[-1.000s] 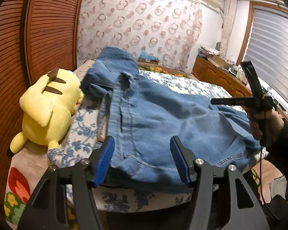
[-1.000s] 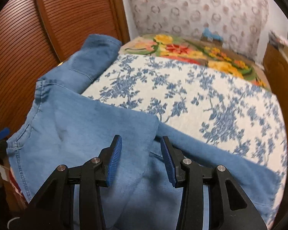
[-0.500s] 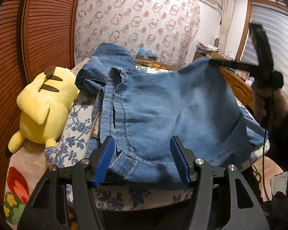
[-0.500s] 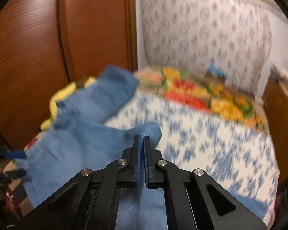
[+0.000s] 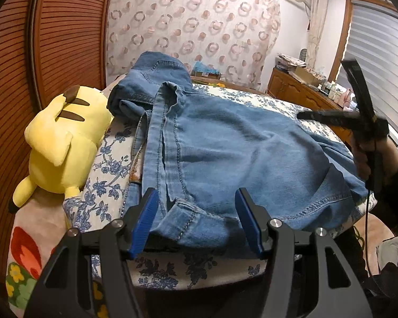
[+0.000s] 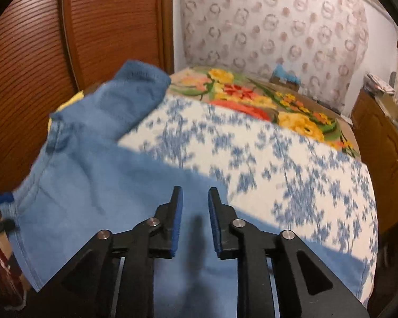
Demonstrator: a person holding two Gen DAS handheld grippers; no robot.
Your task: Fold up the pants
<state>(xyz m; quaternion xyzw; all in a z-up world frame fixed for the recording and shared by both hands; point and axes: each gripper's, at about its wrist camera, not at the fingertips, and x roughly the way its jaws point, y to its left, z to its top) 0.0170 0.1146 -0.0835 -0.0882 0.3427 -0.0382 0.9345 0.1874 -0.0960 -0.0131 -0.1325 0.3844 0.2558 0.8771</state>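
Observation:
Blue denim pants [image 5: 225, 153] lie folded over on the bed's blue-flowered white cover [image 5: 111, 167], with one end bunched up at the far left [image 5: 151, 79]. My left gripper [image 5: 196, 222] is open, its blue pads either side of the near hem, not touching it. My right gripper [image 6: 195, 212] is open and empty just above the flat denim [image 6: 92, 190]. It also shows at the right of the left wrist view [image 5: 302, 115], held by a hand.
A yellow plush toy [image 5: 63, 137] lies on the bed left of the pants. A slatted wooden door [image 5: 39, 53] stands at the left. A wooden dresser [image 5: 302, 92] with clutter runs along the right. A flowered blanket [image 6: 252, 98] covers the far bed.
The right gripper had lifted a denim edge while shut; it has now opened and let go, and the denim lies flat. The left gripper stayed open and still.

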